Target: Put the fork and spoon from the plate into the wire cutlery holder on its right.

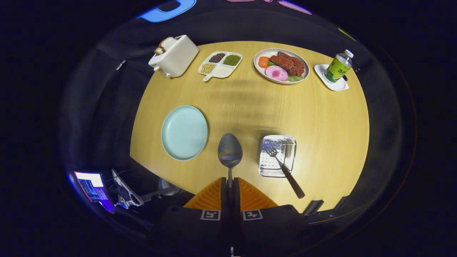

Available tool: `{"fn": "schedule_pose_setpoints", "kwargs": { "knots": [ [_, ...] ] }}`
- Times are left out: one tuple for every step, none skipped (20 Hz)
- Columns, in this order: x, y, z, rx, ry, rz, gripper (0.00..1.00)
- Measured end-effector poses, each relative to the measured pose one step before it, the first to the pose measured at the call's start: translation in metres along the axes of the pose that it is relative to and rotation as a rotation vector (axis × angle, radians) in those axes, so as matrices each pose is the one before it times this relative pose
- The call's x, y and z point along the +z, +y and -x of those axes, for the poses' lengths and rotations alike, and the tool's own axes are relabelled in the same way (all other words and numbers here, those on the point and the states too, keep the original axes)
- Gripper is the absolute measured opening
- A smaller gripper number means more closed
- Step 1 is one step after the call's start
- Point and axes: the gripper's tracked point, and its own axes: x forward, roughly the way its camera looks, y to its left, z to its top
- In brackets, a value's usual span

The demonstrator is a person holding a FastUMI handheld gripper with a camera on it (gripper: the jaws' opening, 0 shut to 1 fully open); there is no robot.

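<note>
- Gripper (230, 181) high over the round wooden table (321, 117), fingers pressed together on the thin handle of the spoon (230, 150); bowl of the spoon pointing forward, just ahead of the fingertips
- Spoon hanging in the air between the pale blue plate (184, 132) on one side and the wire cutlery holder (277, 156) on the other; plate bare of cutlery
- Fork (282, 164) already lying in the holder, tines down inside, dark handle sticking out over the near rim toward the table edge
- Spoon judged stiff, light, smooth metal; likely slippery under a narrow pinch and prone to swing or twist about the handle
- Best hold judged mid-handle as now, bowl hanging free; a hold nearer the bowl would steady it but crowd the holder
- Holder looks light and thin-walled; a knock from the spoon or from the fork handle could shift it
- Farther off: toaster (175, 55) with bread, divided tray (220, 64) of beans, food plate (281, 65), green bottle (338, 66) on a white coaster
- Writing on the bottle label too small to read; square black-and-white markers on the gripper body, no legible words
</note>
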Motion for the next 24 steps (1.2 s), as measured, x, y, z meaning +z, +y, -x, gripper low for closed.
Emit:
{"fn": "schedule_pose_setpoints", "kwargs": {
  "knots": [
    [-0.00441, -0.00951, -0.00106, -0.02589, 0.02554, 0.01953, 0.08],
    [-0.00425, -0.00813, -0.00055, -0.01689, 0.0219, 0.00922, 0.08],
    [-0.00362, -0.00619, -0.00197, -0.01088, 0.0249, 0.00712, 0.08],
    [-0.0015, -0.00667, -0.0031, -0.01205, 0.02101, 0.00604, 0.08],
    [-0.00074, -0.0067, -0.00335, -0.01642, 0.02081, 0.00594, 0.08],
    [0.00035, -0.00804, -0.00391, -0.02007, 0.01916, 0.01083, 0.08],
    [0.00035, -0.00869, -0.00529, -0.02024, 0.01828, 0.0084, 0.08],
    [0.00058, -0.00642, -0.00488, -0.01564, 0.01997, 0.00712, 0.08],
    [0.00032, -0.00675, -0.00504, -0.01977, 0.0206, 0.00205, 0.08],
    [0.00077, -0.00606, -0.00597, -0.01916, 0.02222, 0.00487, 0.08],
    [0.00013, -0.00321, -0.00604, -0.01421, 0.02385, 0.00872, 0.08],
    [0.00094, -0.00285, -0.00557, -0.01218, 0.02223, 0.00406, 0.08],
    [0.00229, -0.001, -0.00718, -0.00886, 0.02026, 0.00117, 0.08],
    [0.00221, 0.00099, -0.00608, -0.0049, 0.01724, 0.00154, 0.08],
    [0.00521, 0.00072, -0.00521, -0.00389, 0.01825, 0.00191, 0.08],
    [0.00159, 0.00122, -0.00353, -0.00349, 0.01522, 0.00013, 0.08],
    [0.00336, 0.00154, -0.00302, -0.00327, 0.00668, -0.00224, 0.08],
    [0.00573, 0.00044, -0.00314, -0.00873, 0.0072, -0.00294, 0.08],
    [0.00141, 0.00095, -0.00283, -0.00682, 0.00544, -0.00008, 0.09],
    [-0.00117, 0.00094, -0.00473, -0.00545, 0.00534, 0.00288, 0.09],
    [0.0019, 0.00063, -0.00204, -0.00625, 0.00239, -0.00021, 0.1],
    [0.00129, 0.00077, -0.00126, -0.00065, 0.00231, 0.00077, 0.12],
    [0.0004, 0.00086, 0.00056, -0.00133, -0.00254, -0.0015, 0.13],
    [-0.00051, 0.00061, 0.00059, 0.00219, 0.00014, -0.0037, 0.16]
  ]
}}
